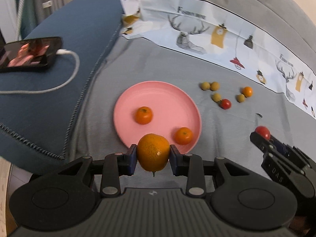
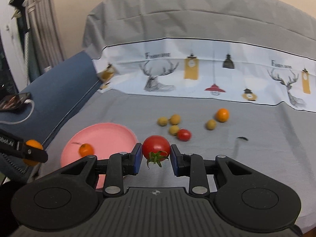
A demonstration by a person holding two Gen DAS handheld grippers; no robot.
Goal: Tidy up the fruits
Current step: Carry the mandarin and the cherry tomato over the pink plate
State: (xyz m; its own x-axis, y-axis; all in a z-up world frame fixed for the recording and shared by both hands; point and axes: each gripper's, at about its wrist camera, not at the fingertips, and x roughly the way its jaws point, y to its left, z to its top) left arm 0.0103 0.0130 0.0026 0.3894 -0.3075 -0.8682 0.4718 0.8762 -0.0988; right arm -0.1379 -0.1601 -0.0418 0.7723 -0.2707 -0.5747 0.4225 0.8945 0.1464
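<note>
My left gripper (image 1: 153,155) is shut on an orange mandarin (image 1: 153,152), held just above the near rim of the pink plate (image 1: 158,90). Two mandarins (image 1: 143,115) (image 1: 183,135) lie on the plate. My right gripper (image 2: 156,155) is shut on a red tomato (image 2: 156,150) with a green stem, held above the grey cloth to the right of the plate (image 2: 102,132). It also shows at the right of the left wrist view (image 1: 262,136). Loose on the cloth lie several yellow-green small fruits (image 2: 162,121), a small tomato (image 2: 183,134) and a mandarin (image 2: 222,115).
A blue cushion (image 1: 59,49) lies on the left with a phone (image 1: 29,52) and its white cable (image 1: 65,75) on it. A printed white cloth (image 2: 197,75) runs along the back of the grey cloth (image 2: 256,148). A small dark scrap (image 2: 242,138) lies at the right.
</note>
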